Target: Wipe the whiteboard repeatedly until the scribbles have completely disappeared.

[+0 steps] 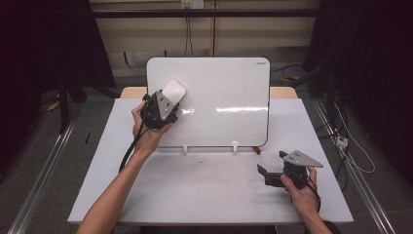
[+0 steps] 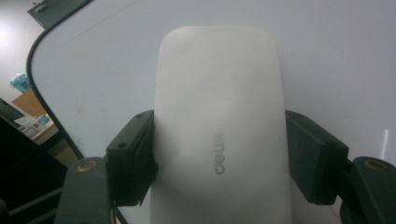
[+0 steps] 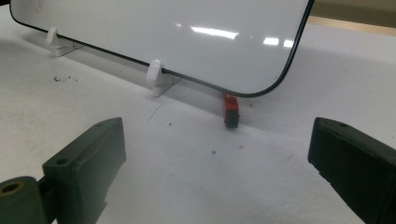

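Eraser [image 2: 217, 135] sits squeezed in your left gripper [image 2: 219, 158], pressed on the whiteboard [image 1: 224, 92]. Your right gripper [image 3: 215, 163] is open, red marker [image 3: 230, 110] ahead.

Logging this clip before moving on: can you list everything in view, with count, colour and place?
whiteboard: one, white with dark rim, propped upright at the table's back
board clips: two, white, under the whiteboard's lower edge
eraser: one, white, pressed to the whiteboard's upper left
marker: one, red and black, on the table by the whiteboard's lower right corner
table: one, white top
left gripper: black, shut on the eraser
right gripper: black, open, low over the table's right
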Available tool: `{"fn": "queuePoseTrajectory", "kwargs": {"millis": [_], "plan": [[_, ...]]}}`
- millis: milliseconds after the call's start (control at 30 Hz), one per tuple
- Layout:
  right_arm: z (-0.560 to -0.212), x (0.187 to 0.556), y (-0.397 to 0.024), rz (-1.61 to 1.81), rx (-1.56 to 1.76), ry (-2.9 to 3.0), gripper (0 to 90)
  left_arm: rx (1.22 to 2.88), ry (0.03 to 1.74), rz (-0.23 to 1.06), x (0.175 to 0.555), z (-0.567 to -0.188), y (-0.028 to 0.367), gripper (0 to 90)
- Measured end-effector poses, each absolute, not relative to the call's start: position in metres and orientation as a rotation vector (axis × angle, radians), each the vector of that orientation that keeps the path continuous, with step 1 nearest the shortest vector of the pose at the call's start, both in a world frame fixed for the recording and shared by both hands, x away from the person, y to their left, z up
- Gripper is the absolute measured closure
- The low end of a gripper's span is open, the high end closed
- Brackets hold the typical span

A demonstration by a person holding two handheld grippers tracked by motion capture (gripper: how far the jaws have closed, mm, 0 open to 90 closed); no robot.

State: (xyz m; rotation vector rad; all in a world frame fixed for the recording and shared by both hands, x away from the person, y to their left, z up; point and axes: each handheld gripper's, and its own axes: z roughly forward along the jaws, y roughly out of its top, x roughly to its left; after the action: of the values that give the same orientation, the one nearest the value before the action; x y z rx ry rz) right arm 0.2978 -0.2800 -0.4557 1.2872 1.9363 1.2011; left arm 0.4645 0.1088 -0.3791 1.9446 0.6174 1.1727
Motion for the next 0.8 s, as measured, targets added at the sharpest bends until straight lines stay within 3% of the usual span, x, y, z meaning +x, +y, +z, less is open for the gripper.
{"fn": "queuePoseTrajectory", "kwargs": {"millis": [400, 800], "plan": [[-0.456, 0.298, -0.281, 1.2, 1.292, 1.935, 4.1, 1.996, 0.555, 1.151, 0.455, -0.387, 0.104, 31.1], [-0.456, 0.298, -0.281, 1.202, 1.294, 1.934, 4.1, 1.974, 0.632, 1.176, 0.486, -0.352, 0.122, 31.1]]}}
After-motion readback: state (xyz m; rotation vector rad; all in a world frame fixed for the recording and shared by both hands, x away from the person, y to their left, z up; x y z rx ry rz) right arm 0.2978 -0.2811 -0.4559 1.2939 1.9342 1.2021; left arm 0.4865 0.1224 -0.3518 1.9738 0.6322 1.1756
